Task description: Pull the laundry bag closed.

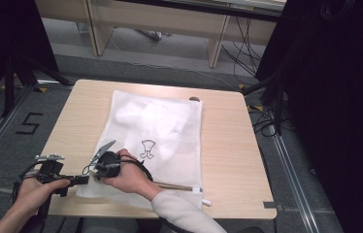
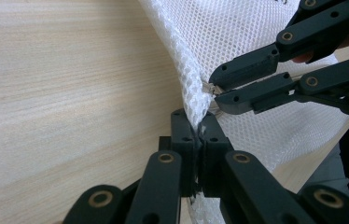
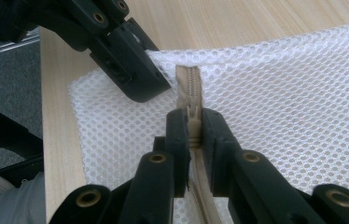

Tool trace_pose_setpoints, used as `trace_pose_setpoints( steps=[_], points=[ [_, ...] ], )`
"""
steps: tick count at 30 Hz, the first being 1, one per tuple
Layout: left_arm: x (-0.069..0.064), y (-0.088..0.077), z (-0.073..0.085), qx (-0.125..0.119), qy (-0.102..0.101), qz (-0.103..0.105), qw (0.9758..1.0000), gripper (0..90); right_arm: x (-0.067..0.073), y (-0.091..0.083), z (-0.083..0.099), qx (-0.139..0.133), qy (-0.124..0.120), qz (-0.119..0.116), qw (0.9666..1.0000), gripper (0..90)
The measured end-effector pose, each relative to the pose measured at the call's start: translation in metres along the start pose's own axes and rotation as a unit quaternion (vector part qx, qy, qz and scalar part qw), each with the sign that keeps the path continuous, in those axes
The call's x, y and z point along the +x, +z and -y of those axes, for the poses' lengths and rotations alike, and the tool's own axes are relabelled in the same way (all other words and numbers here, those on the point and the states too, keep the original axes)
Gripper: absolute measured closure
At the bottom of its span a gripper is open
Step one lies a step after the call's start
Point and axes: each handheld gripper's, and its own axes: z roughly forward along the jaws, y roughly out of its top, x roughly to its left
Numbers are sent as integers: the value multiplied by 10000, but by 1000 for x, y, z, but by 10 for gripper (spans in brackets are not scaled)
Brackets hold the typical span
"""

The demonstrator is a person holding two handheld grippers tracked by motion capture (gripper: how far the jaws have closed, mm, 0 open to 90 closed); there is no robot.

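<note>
Showing floor marking "5" [image 1: 28, 124]

At the lower left of the high view, the left black two-jaw gripper [image 1: 75, 180] carries a grey three-cornered plate on top and trails a thin dark cable. Beside it, nearer the frame's lower middle, the right black two-jaw gripper [image 1: 103, 165] wears the same grey plate, and the arm behind it has a light grey sleeve [image 1: 182, 213]. In both gripper views, the matte black jaw links show round brass-coloured rivets.
</note>
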Motion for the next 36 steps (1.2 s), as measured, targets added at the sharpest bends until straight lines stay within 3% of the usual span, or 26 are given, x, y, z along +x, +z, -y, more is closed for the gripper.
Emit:
trace_pose_setpoints(
  steps=[5,10,11,15,19,36],
  points=[
    [0,-1,-1,65,-1,26,10000,866,0,1,3,76,-94,8,9999,826],
    [0,-2,-1,62,13,7,10000,865,1,-1,5,151,-23,-16,9999,826],
    [-1,-1,0,-30,31,-76,10000,865,0,0,6,165,-50,11,9999,826],
    [-1,-2,-1,102,129,-129,9998,865,0,1,10,234,2,4,9997,826],
    [-3,-1,-1,30,235,-239,9994,865,-1,-1,12,250,22,-17,9997,826],
    [-4,-1,-1,123,271,-243,9993,864,-4,-9,23,311,29,-33,9995,826]
  ],
)
